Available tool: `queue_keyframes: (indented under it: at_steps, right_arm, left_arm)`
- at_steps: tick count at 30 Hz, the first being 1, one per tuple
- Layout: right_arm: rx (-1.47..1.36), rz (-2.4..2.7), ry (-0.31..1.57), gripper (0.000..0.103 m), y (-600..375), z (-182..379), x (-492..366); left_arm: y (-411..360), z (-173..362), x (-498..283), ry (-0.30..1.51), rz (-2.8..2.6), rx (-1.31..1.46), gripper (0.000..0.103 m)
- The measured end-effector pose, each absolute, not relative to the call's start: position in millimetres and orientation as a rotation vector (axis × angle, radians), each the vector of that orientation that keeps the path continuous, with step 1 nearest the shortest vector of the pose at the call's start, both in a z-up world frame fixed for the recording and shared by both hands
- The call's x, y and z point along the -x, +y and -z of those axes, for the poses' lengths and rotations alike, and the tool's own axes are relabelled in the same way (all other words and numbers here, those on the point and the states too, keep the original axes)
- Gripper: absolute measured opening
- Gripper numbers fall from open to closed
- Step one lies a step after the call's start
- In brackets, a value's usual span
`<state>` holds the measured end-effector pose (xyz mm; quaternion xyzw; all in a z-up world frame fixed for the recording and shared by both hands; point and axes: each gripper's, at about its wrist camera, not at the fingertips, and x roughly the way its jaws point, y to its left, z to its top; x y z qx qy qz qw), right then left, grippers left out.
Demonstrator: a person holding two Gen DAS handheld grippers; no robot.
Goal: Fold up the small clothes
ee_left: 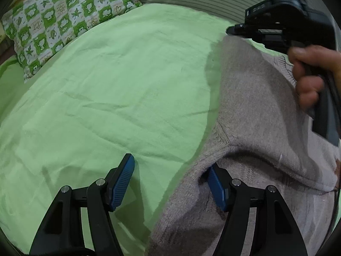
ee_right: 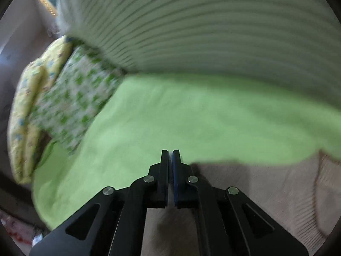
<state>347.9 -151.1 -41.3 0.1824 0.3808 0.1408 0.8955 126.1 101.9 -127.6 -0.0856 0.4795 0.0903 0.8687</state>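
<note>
Item: grey knit garment [ee_left: 262, 115], spread on the green sheet [ee_left: 119, 89], filling the 3 to 6 o'clock part of my left view. My left gripper [ee_left: 170, 183] stands spread; its right pad [ee_left: 216, 186] sits under a raised fold of the knit, its left pad over bare sheet. My right gripper [ee_right: 170, 160] is pressed together with nothing visibly between the fingers, the garment below and toward 4 o'clock. Surroundings: patterned pillow [ee_left: 64, 19] at 10 o'clock; striped bedding [ee_right: 202, 25] at 12.
</note>
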Motion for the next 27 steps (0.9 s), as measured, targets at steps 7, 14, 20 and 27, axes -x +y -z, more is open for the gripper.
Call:
queue_keyframes:
  at_steps: [7,14,20,27]
  right_arm:
    - [-0.483,-0.203,0.762,0.003,-186.4,34.6,-326.2]
    - [-0.465,-0.400,0.759,0.003,-178.0,15.0,-256.3]
    - [-0.426,-0.349,0.851,0.003,-167.4,43.6,-201.6]
    - [-0.521,-0.086,0.894,0.003,-233.9,73.9,-150.0]
  left_arm:
    - [109.5,121.3,-115.8,1.001,-0.151,0.193,0.065]
    - [111.5,72.8,-90.0,0.879,-0.095,0.279,0.060]
    - [80.0,61.2,-128.3,0.865,0.014,0.285,0.061]
    - [57.9,77.5,-195.1,0.912,0.082,0.294,0.062]
